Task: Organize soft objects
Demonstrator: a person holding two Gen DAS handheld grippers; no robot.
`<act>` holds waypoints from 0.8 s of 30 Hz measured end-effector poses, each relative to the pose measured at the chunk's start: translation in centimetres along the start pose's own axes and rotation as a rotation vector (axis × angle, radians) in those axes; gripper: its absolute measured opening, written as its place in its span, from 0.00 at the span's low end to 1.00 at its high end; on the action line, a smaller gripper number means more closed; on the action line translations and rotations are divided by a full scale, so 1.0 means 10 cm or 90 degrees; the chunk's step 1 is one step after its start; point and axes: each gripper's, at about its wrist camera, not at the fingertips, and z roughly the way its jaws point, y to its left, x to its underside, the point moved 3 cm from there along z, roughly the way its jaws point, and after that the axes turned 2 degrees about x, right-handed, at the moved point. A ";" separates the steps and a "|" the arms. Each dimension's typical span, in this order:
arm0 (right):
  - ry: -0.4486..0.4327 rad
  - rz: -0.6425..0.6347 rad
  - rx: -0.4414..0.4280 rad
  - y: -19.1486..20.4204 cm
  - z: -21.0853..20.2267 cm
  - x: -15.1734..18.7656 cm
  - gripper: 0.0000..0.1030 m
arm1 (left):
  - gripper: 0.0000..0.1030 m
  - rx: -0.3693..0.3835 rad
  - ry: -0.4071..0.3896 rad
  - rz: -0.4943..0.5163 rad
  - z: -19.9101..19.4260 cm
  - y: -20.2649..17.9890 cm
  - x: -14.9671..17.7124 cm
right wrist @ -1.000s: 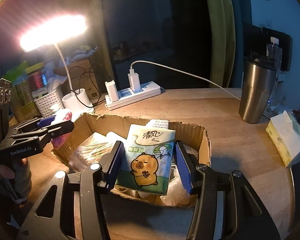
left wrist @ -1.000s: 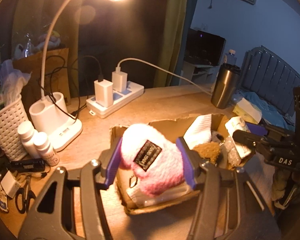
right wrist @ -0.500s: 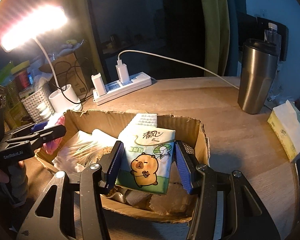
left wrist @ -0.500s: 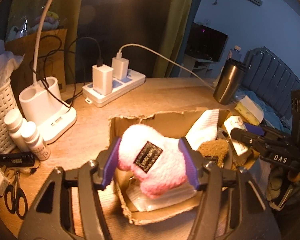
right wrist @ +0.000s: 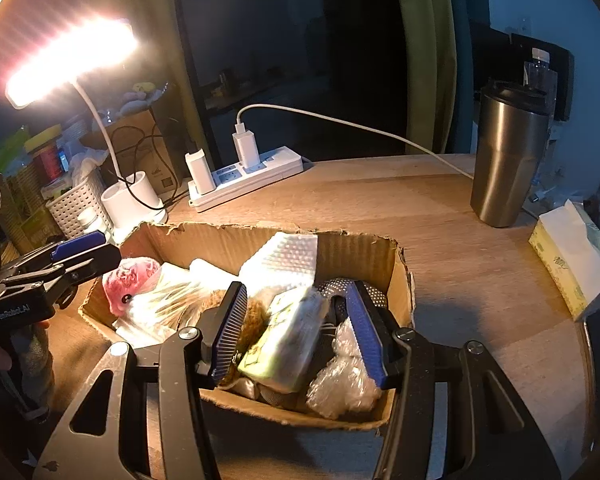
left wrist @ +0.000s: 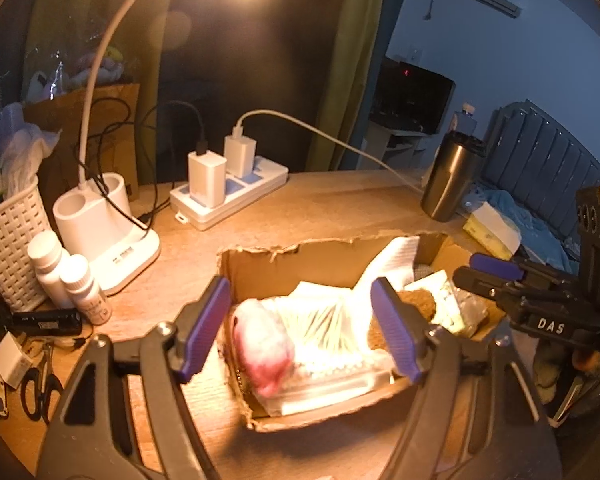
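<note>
A torn cardboard box [left wrist: 260,260] [right wrist: 396,276] sits on the wooden desk, full of soft items. A pink and white plush toy [left wrist: 262,346] [right wrist: 130,280] lies blurred in the box's left end, on a bag of cotton swabs [left wrist: 328,320]. My left gripper [left wrist: 300,330] is open above it, jaws wide apart. A green tissue pack [right wrist: 288,334] lies tilted in the box's right part, free between the jaws of my open right gripper [right wrist: 296,336]. A brown fuzzy item [left wrist: 418,306] and crinkled plastic [right wrist: 340,384] also lie inside.
A desk lamp base [left wrist: 100,232], white power strip with chargers [left wrist: 228,192], white basket [left wrist: 8,248], two small bottles [left wrist: 68,276] and scissors [left wrist: 36,384] stand left. A steel tumbler [right wrist: 508,156] and tissue box [right wrist: 572,268] stand right.
Both grippers opened. The plush toy dropped from my left gripper into the box's left end. The tissue pack dropped from my right gripper and tipped over in the box.
</note>
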 end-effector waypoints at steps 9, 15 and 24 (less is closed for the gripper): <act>-0.021 -0.003 0.002 0.05 -0.20 0.00 0.54 | 0.72 0.001 -0.013 0.014 -0.21 -0.15 0.02; -0.037 -0.007 -0.002 0.10 -0.38 0.03 0.54 | 0.72 0.007 -0.022 0.023 -0.36 -0.29 0.05; -0.066 -0.012 -0.012 0.19 -0.69 0.04 0.54 | 0.72 0.011 -0.040 0.043 -0.62 -0.49 0.11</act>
